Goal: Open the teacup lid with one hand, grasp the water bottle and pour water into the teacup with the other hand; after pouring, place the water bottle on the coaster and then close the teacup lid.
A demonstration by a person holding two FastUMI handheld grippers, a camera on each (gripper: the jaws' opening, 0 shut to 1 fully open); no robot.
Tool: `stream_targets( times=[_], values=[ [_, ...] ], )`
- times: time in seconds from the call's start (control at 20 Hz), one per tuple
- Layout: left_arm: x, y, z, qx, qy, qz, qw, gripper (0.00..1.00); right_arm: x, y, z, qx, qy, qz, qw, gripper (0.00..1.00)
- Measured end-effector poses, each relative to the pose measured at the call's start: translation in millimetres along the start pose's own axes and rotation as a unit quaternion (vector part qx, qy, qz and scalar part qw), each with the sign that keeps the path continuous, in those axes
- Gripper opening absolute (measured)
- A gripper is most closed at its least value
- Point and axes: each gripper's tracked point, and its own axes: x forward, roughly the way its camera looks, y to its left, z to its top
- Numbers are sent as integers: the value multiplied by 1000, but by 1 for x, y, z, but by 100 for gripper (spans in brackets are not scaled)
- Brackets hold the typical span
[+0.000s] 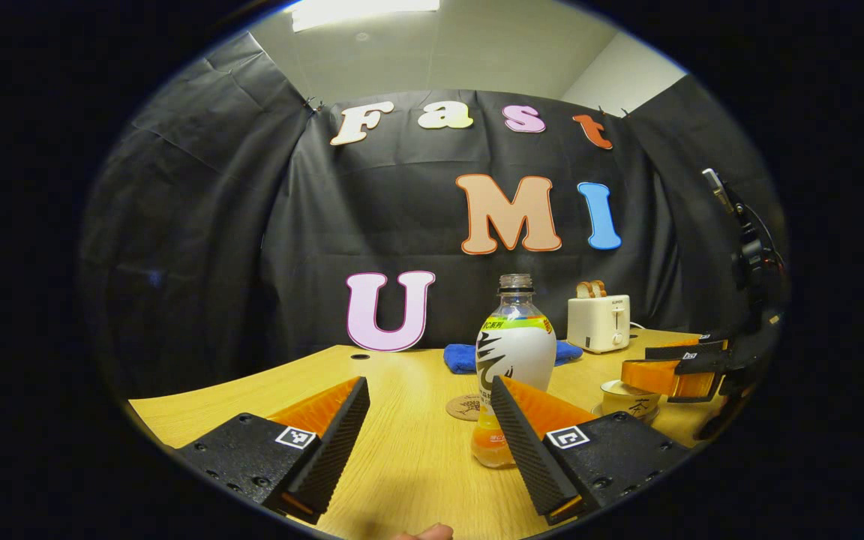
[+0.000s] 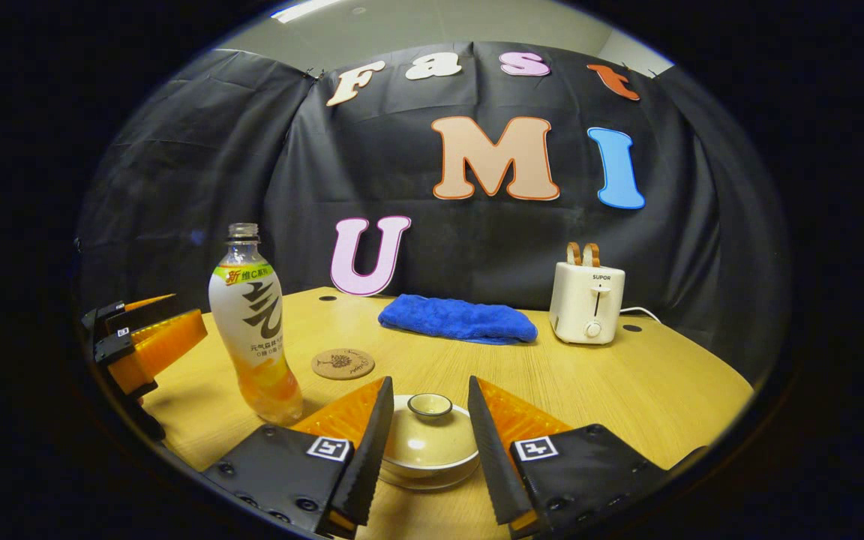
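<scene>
A capless bottle (image 1: pixel 516 352) with a white label and orange drink stands on the table, just ahead and right of my left gripper (image 1: pixel 428 390), which is open and holds nothing. Its right finger (image 1: pixel 529 439) overlaps the bottle's base in the left gripper view. The round cork coaster (image 1: pixel 466 407) lies left of the bottle. The cream teacup (image 2: pixel 430 450) has its lid on, knob up. My right gripper (image 2: pixel 430 386) is open, one finger on each side of the lid, apart from it. The right gripper view also has the bottle (image 2: pixel 256 337), the coaster (image 2: pixel 343 364) and the left gripper (image 2: pixel 188 309).
A folded blue cloth (image 2: pixel 458 319) lies at the back of the wooden table (image 2: pixel 664 382). A white toaster (image 2: pixel 588 300) with bread in it stands at the back right. A black stand (image 1: pixel 751 255) rises at the right in the left gripper view.
</scene>
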Motion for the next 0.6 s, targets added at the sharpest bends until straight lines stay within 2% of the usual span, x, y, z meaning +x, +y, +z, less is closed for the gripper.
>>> stream_targets(
  times=[0.2,0.25,0.3,0.45,0.5,0.6],
  values=[
    [0,0,0,0,1,0,1000,95,0,2,-4,-10,17,9,1000,65],
    [0,0,1,0,1,0,1000,95,2,1,-1,-10,9,1,1000,65],
    [0,0,0,0,1,0,1000,95,2,-2,-1,-14,11,1,1000,39],
    [1,0,0,0,2,0,1000,95,1,0,-2,-18,14,4,1000,39],
    [0,0,0,-1,1,0,1000,95,2,2,-1,-22,12,6,1000,33],
    [0,0,0,0,1,0,1000,95,3,0,-1,-22,10,6,1000,31]
  ],
)
